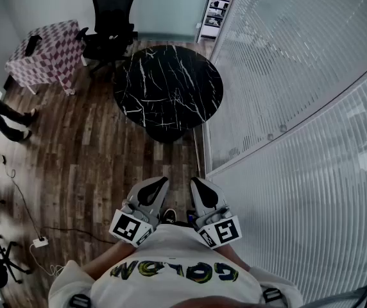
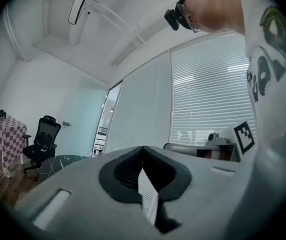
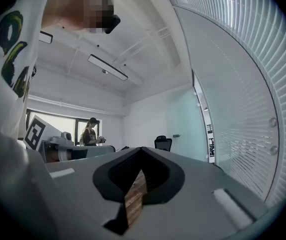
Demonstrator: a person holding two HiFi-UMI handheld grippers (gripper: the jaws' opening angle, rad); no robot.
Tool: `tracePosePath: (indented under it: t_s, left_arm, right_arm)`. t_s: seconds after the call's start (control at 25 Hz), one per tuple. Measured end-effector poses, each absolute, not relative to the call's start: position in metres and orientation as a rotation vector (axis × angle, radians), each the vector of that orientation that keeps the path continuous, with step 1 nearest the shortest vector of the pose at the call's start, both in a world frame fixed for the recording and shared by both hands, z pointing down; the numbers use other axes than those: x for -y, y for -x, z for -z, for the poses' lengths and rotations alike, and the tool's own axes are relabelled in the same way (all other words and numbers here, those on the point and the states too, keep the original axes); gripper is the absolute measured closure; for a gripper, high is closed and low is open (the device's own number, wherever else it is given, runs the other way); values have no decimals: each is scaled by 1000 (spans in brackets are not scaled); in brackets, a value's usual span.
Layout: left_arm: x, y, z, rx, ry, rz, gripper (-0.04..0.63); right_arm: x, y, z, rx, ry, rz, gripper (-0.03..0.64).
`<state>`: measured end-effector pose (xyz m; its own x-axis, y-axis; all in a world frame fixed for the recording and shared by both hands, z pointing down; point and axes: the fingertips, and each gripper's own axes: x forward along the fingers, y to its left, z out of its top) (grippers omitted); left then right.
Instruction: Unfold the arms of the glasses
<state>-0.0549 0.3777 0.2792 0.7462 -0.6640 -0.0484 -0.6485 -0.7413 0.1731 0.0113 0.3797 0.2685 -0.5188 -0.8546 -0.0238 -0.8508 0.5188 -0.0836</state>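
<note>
**Before the first step: both grippers empty, no glasses in sight**

The task is not under way yet. The person holds the grey left gripper and the grey right gripper close to the chest, side by side and level. On each one the black ribbed pads meet at the tip, so both are closed on nothing.

The glasses appear in no view. The round black table with white marble veins, at 12 o'clock from the grippers, looks glossy, hard and bare.

The next move probably calls for finding the glasses, then opening the jaws. The frame is likely thin and light, so it would need a soft grip.

The brown plank floor has a matt look. A black mesh office chair stands at 11 o'clock, and white slatted blinds are at 2 o'clock.
</note>
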Motion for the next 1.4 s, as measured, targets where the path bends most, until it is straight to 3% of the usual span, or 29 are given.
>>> tracePosePath:
  t_s: [0.84,1.4]
  left_arm:
    - [-391,-6,-284,1022,-2799,132,594]
    - [-355,-2,-302,1053,-2767,121,594]
  right_arm:
    - [-391,-76,-274,-2626,1539,151,615]
    - [-358,-69,-290,-2655,1504,160,615]
